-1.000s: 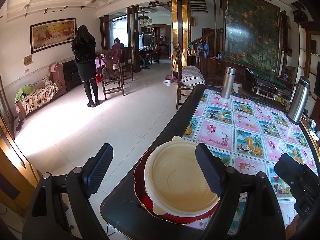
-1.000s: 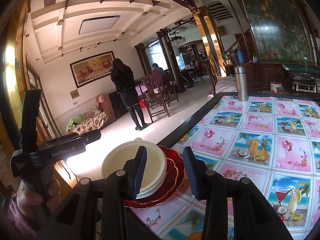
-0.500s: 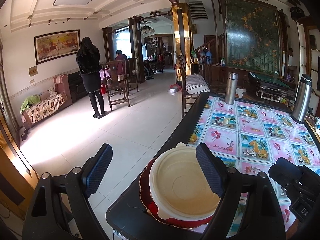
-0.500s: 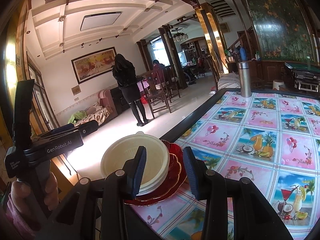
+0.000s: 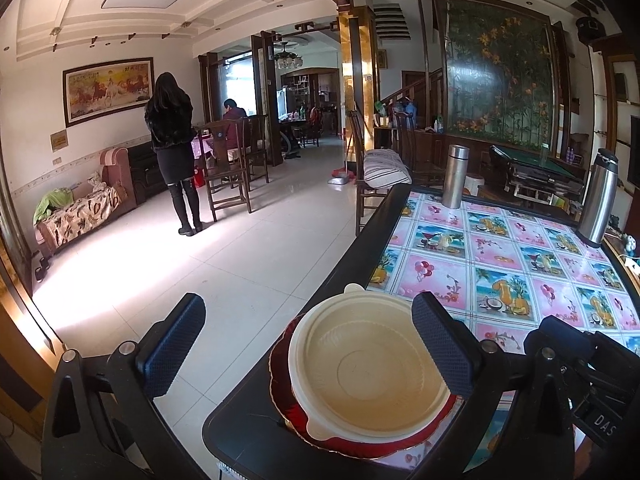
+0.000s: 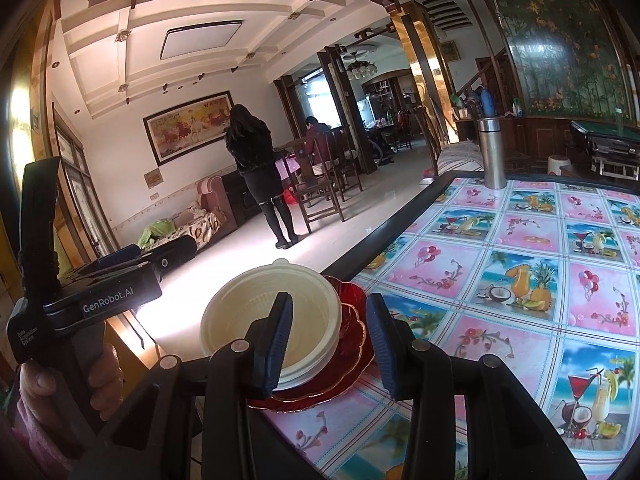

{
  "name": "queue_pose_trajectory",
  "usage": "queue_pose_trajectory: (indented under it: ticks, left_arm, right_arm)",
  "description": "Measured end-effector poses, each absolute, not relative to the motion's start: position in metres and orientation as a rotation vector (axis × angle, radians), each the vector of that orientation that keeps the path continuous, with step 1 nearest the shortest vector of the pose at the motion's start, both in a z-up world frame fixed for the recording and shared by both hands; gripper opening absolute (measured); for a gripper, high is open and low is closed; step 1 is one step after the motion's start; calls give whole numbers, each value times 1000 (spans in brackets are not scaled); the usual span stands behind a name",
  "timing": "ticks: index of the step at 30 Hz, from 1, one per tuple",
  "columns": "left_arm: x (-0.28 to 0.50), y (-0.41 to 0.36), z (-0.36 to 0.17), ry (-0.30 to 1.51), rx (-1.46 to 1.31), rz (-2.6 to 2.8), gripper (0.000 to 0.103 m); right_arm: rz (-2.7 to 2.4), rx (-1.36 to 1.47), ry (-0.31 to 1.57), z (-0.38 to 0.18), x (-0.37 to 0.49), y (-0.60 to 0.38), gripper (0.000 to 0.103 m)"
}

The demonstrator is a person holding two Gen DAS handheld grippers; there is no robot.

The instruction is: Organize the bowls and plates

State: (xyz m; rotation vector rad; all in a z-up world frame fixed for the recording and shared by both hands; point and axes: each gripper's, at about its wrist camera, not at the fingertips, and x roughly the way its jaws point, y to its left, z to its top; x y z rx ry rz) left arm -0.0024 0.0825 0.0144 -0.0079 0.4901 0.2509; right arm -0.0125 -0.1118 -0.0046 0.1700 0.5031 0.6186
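Cream plastic bowl [image 5: 370, 364] sits nested on a red scalloped plate [image 5: 400, 442] at the near corner of the tabletop [image 5: 256, 428], right by the black edge strip; the plate rim shows around the bowl, mostly on the near and left sides in the left wrist view. Left gripper [image 5: 308, 350] has its fingers spread wide, holding nothing: the left finger [image 5: 174, 346] hangs out over the floor [image 5: 224, 256], off the tabletop, the right finger [image 5: 442, 350] is above the bowl's right rim; contact there can't be told. Right gripper [image 6: 328, 342] has its fingers partly open, a narrower gap, gripping nothing: the left finger [image 6: 276, 344] overlaps the bowl's near-right rim in the picture, the right finger [image 6: 380, 344] is just beside the plate's right edge; the bowl wall and plate rim show in the gap between. Touching or hovering can't be told. In the right wrist view the left gripper's body reads "GenRobot.AI", with the person's hand [image 6: 100, 372] wrapped on its handle, left of the bowl. Floral and fruit patterned cloth [image 6: 520, 264] covers the tabletop. A steel thermos [image 5: 455, 176] stands upright at the far edge, a second steel flask [image 5: 600, 198] upright at the far right. A woman in black [image 5: 172, 152] stands on the floor in the background, well apart.
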Motion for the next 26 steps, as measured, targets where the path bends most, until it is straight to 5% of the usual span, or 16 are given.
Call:
queue_pose_trajectory:
  ticks: [26]
  left_arm:
    - [-5, 97, 11, 506, -74, 249, 103]
  right_arm:
    - [659, 163, 547, -7, -7, -87, 41]
